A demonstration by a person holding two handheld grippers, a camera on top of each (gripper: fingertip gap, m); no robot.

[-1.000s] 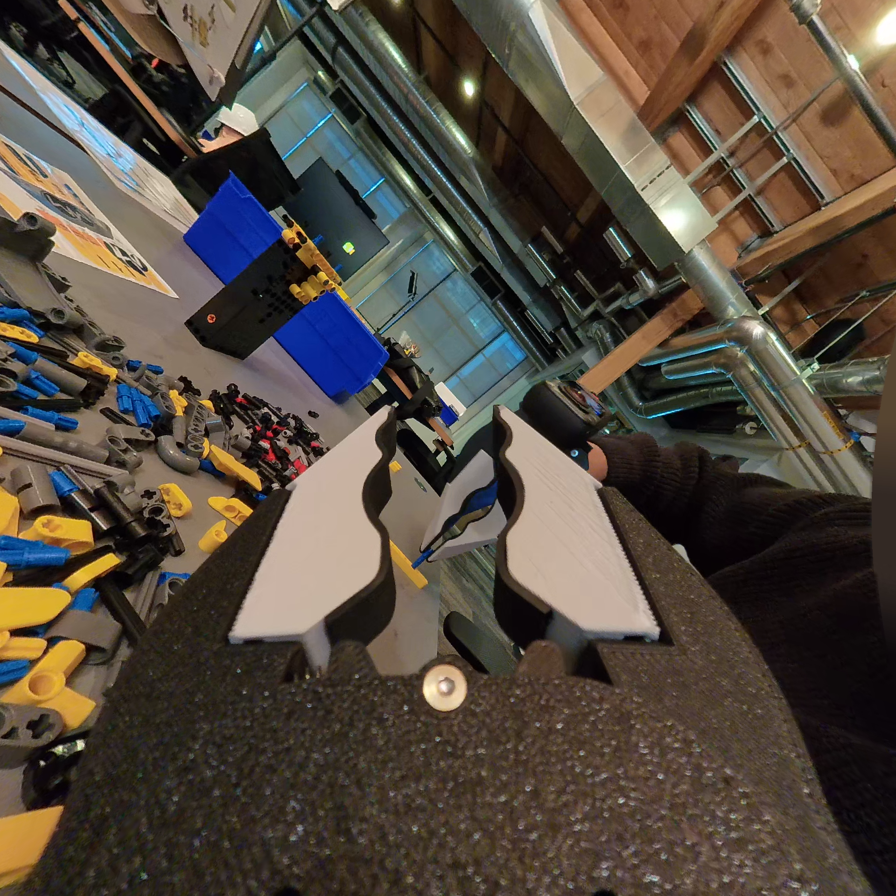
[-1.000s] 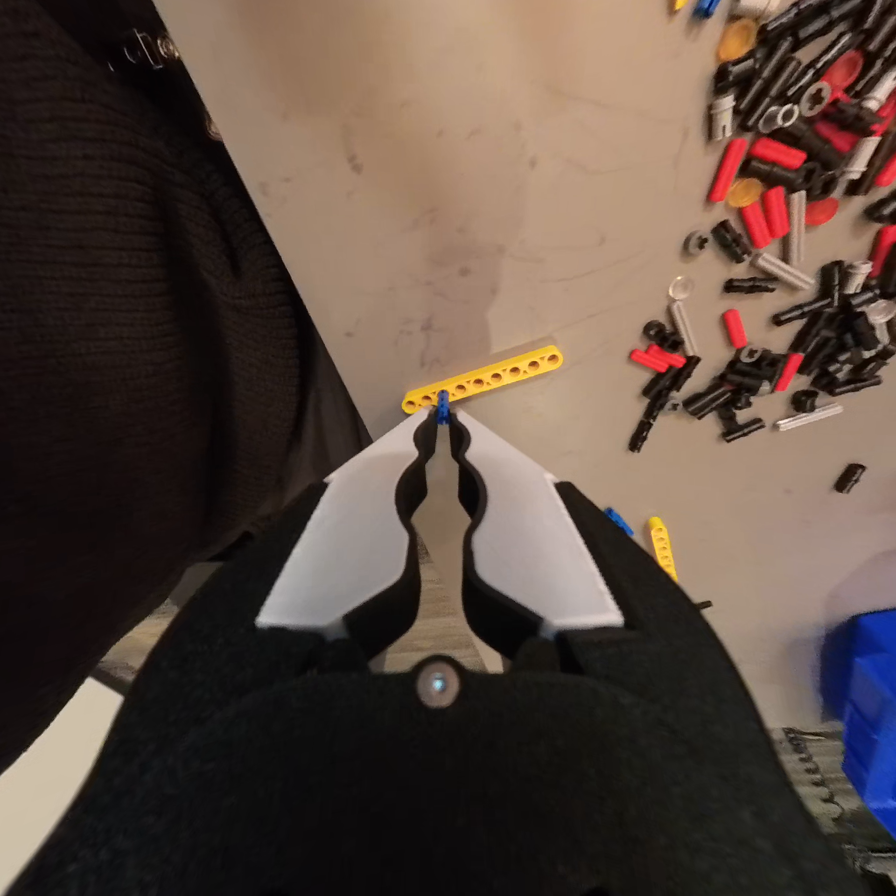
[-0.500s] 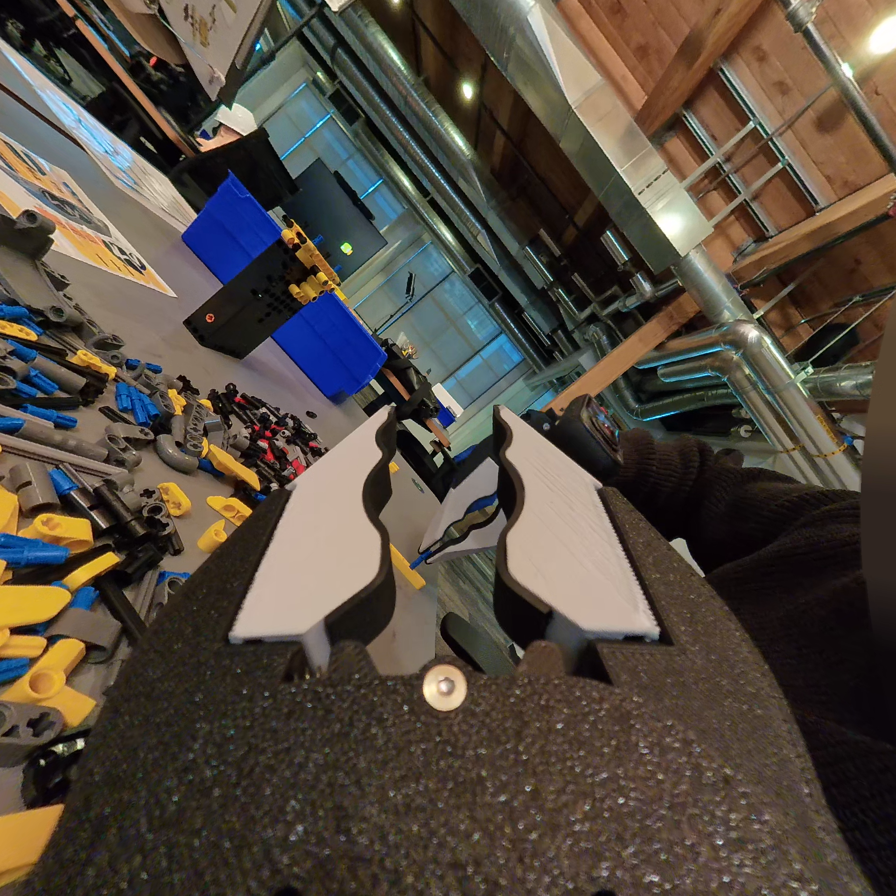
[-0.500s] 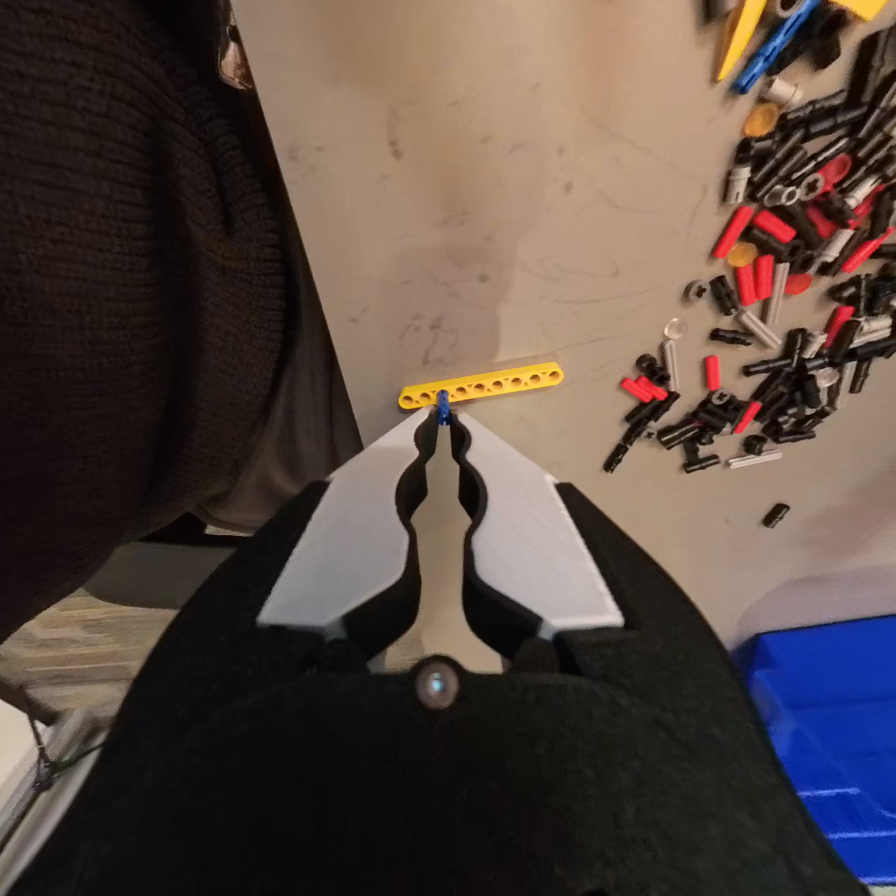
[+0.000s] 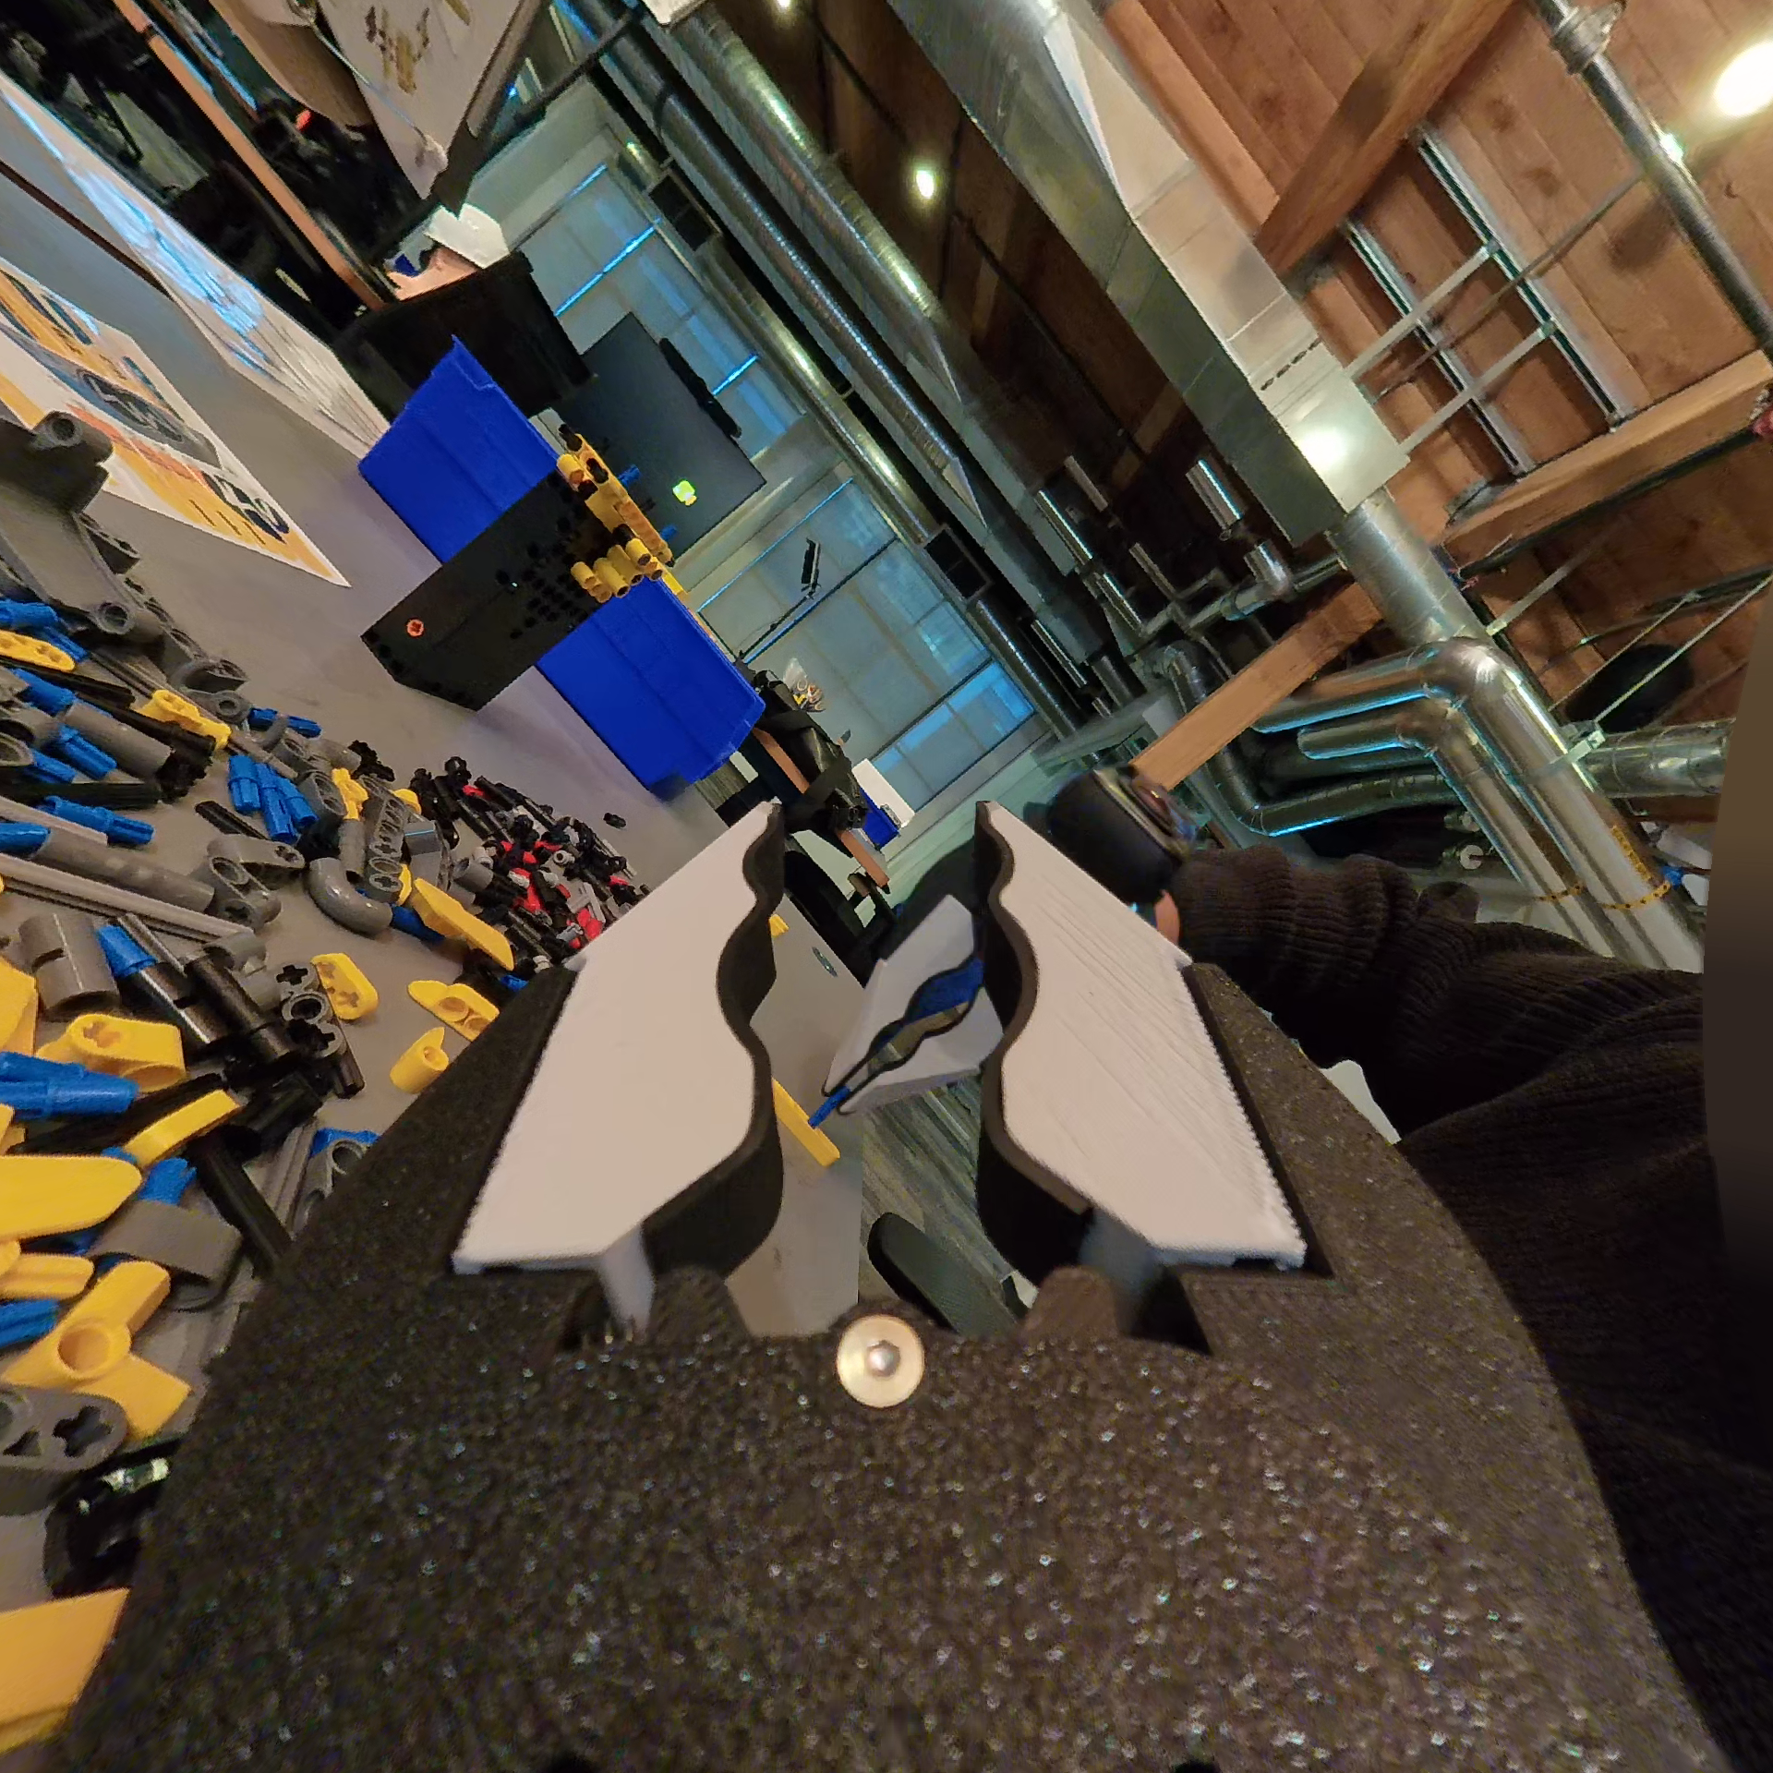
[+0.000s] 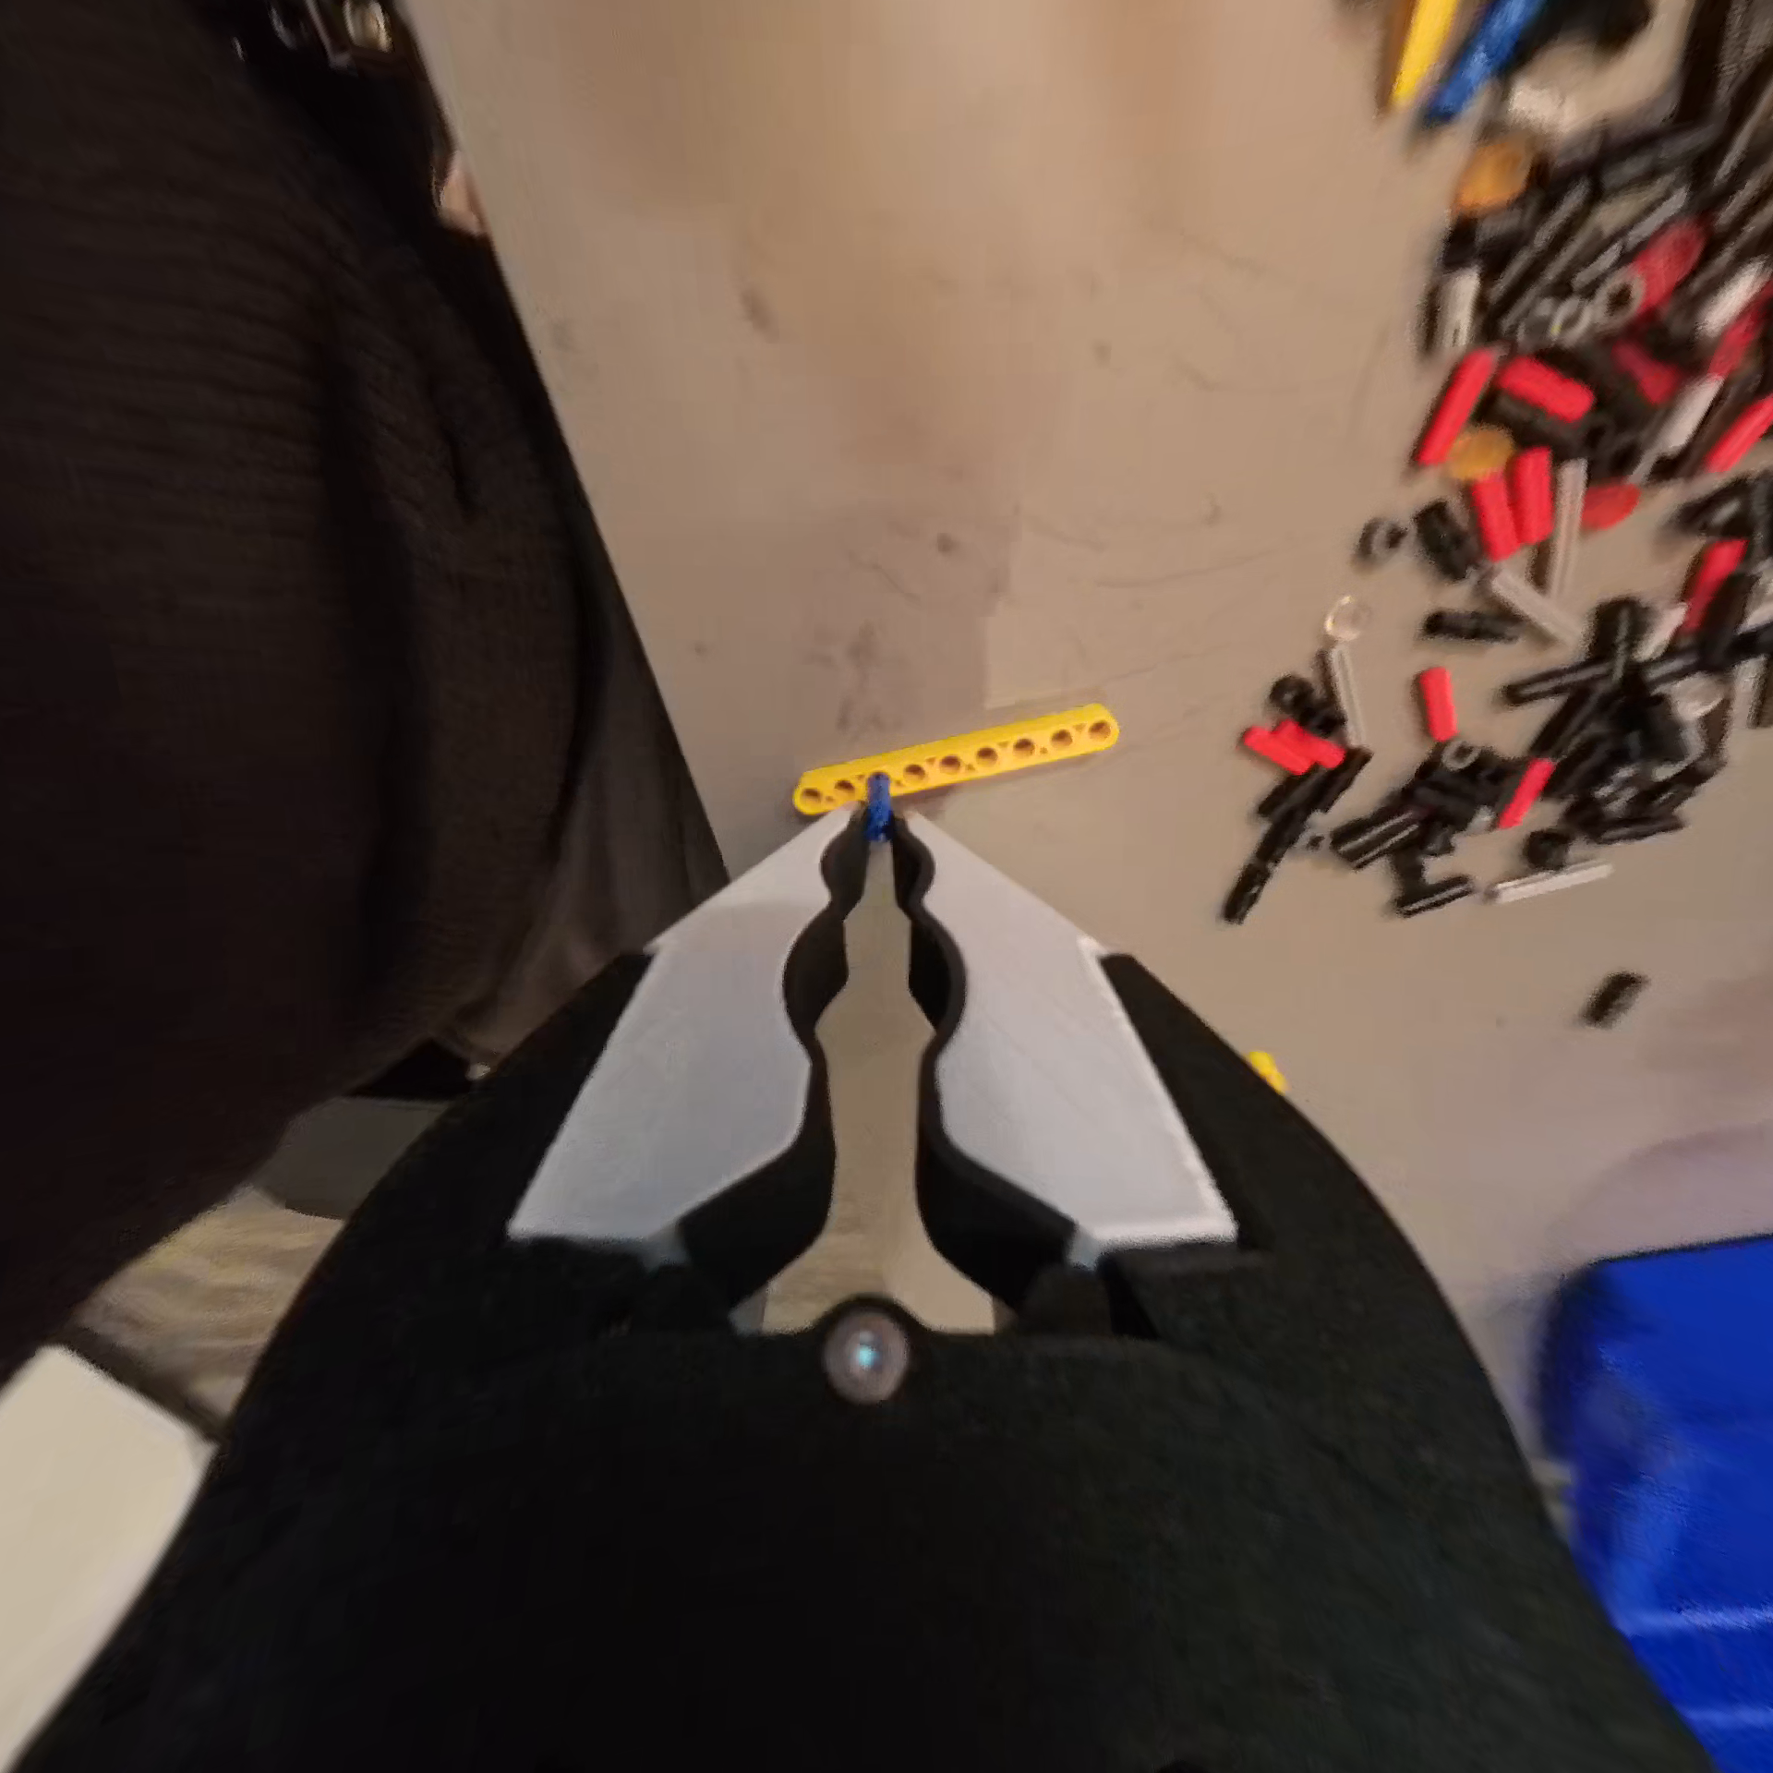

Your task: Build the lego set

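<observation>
Right wrist view: right gripper (image 6: 878, 833) pinches a small blue plastic pin (image 6: 877, 812) against a long yellow holed beam (image 6: 959, 762).
Beam lies near the grey table's (image 6: 959, 336) left edge, bare room beyond; black-and-red loose pins (image 6: 1554, 672) crowd right. Left gripper (image 5: 875, 844) gapes empty, tilted up.

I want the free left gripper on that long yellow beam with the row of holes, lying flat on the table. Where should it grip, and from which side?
Take the long yellow holed beam near its bare right end, coming from above with one finger on each long edge. It lies flat, and its narrow width suits the open left gripper. The right gripper holds a small blue pin at a hole near the left end, so that end is crowded.
</observation>
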